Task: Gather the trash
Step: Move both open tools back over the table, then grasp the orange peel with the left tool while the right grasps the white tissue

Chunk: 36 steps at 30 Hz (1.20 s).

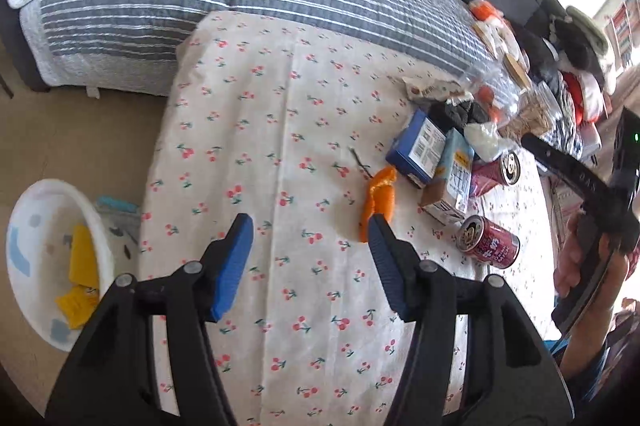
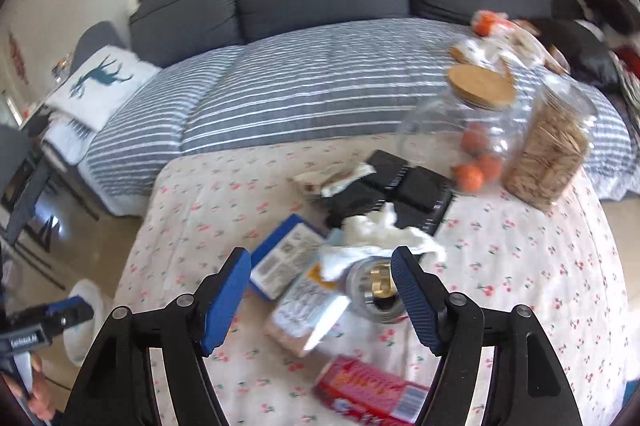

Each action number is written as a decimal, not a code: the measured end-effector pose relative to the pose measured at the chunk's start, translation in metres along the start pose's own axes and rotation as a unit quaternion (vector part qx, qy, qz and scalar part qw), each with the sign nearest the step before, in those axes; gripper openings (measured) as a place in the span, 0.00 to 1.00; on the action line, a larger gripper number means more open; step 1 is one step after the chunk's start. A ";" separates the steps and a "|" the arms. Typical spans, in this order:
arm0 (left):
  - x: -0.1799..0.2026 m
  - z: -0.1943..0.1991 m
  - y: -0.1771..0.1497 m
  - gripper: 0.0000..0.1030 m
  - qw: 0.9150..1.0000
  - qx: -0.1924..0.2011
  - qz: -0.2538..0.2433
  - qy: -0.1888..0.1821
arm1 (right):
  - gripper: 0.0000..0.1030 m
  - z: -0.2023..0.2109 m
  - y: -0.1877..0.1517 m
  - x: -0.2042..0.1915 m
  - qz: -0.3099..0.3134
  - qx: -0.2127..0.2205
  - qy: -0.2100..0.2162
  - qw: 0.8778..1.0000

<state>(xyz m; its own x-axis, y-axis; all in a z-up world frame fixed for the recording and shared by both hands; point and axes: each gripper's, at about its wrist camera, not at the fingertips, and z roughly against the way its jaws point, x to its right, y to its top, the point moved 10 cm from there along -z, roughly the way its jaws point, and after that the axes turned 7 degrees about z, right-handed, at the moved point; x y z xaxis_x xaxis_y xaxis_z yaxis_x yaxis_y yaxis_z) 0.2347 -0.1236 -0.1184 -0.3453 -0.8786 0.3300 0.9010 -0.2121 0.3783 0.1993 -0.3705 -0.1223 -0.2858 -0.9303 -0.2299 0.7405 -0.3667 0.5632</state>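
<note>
Left wrist view: yellow wrappers already in the white plastic bin [image 1: 60, 266]; both grippers [image 1: 310, 250] [image 2: 320, 286] gape empty, red cans [image 1: 488, 240] and cartons [image 1: 452, 177] left.

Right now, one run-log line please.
left claw: open, empty | right claw: open, empty | cans, cartons on table | bin on floor

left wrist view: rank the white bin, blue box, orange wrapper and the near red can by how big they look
1. white bin, though it sits on the floor, farther down
2. blue box
3. near red can and orange wrapper look alike; not ranked
</note>
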 end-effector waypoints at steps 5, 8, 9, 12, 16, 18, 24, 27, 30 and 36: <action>0.047 -0.039 -0.014 0.59 0.997 -0.037 -0.065 0.005 | 0.72 -0.013 0.016 0.040 -0.028 0.000 -0.012 1.000; 0.063 -0.058 -0.020 0.59 0.994 -0.050 -0.097 0.021 | 0.72 -0.029 0.014 0.049 -0.042 -0.017 -0.006 0.999; 0.066 -0.063 -0.019 0.59 0.993 -0.047 -0.103 0.027 | 0.72 -0.034 0.012 0.051 -0.045 -0.024 -0.007 0.999; 0.071 -0.075 -0.021 0.59 0.993 -0.053 -0.106 0.025 | 0.72 -0.046 0.005 0.056 -0.041 -0.036 -0.011 0.998; 0.071 -0.090 -0.028 0.59 0.990 -0.064 -0.115 0.042 | 0.72 -0.052 0.001 0.051 -0.044 -0.042 0.008 0.998; 0.070 -0.095 -0.030 0.59 0.989 -0.065 -0.120 0.054 | 0.72 -0.056 -0.001 0.050 -0.048 -0.046 0.011 0.998; 0.066 -0.101 -0.029 0.31 0.991 -0.068 -0.100 0.051 | 0.59 -0.068 -0.011 0.043 -0.058 -0.063 0.026 0.996; 0.065 -0.100 -0.028 0.28 0.992 -0.063 -0.101 0.051 | 0.43 -0.067 -0.010 0.039 -0.060 -0.060 0.036 0.996; 0.065 -0.099 -0.028 0.24 0.992 -0.061 -0.100 0.049 | 0.34 -0.066 -0.009 0.036 -0.057 -0.056 0.040 0.996; 0.062 -0.094 -0.025 0.19 0.992 -0.057 -0.099 0.047 | 0.09 -0.060 -0.004 0.026 -0.039 -0.047 0.046 0.997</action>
<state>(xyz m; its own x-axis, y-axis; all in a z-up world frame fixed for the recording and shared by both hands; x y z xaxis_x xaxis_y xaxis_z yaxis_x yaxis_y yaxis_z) 0.2153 -0.2128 -0.1884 -0.4967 -0.8500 0.1752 0.8441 -0.4261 0.3255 0.2257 -0.3926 -0.1785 -0.2905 -0.8925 -0.3450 0.7732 -0.4313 0.4649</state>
